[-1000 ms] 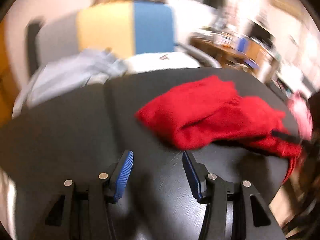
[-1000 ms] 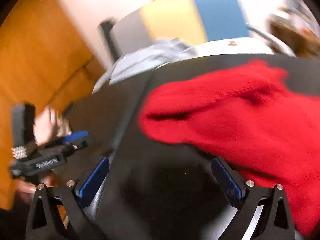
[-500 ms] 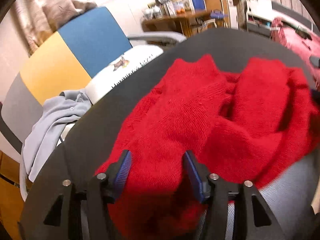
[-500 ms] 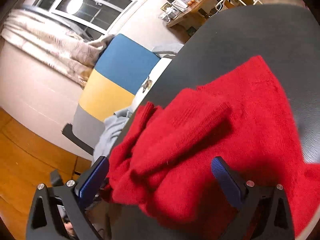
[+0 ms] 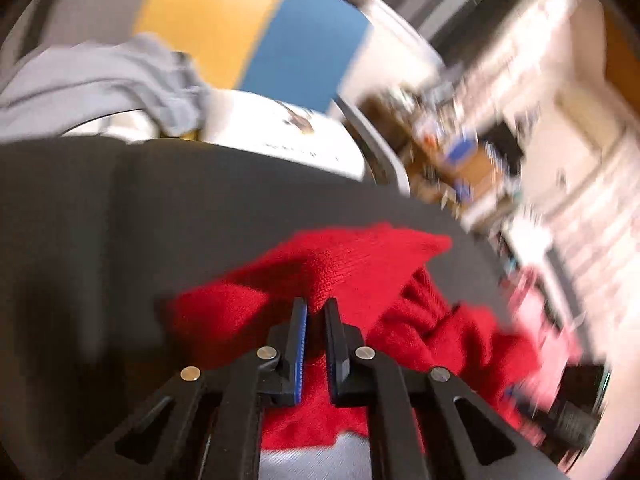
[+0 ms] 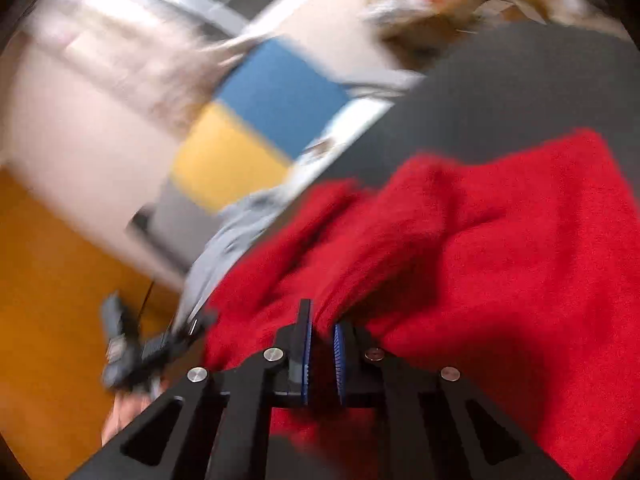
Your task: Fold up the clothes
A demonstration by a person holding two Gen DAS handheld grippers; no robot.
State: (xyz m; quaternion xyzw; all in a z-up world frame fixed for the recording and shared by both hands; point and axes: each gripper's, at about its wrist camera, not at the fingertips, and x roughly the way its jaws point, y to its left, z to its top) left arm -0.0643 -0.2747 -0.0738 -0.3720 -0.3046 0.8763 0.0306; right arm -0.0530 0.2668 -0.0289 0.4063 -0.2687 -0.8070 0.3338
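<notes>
Now clamped on red sweater (image 5: 360,264): left claw (image 5: 316,312), right claw (image 6: 320,320), both just closed from wide open | gathered above dark desk (image 5: 160,208) | fold ready to begin.

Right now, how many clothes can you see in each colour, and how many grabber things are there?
Red clothes: 1, the red sweater on the dark table.
Grey clothes: 1, the grey garment on the chair.
Hand-held grippers: 2, left hand-held gripper and right hand-held gripper, both pinching the sweater.
Total: 4.
</notes>
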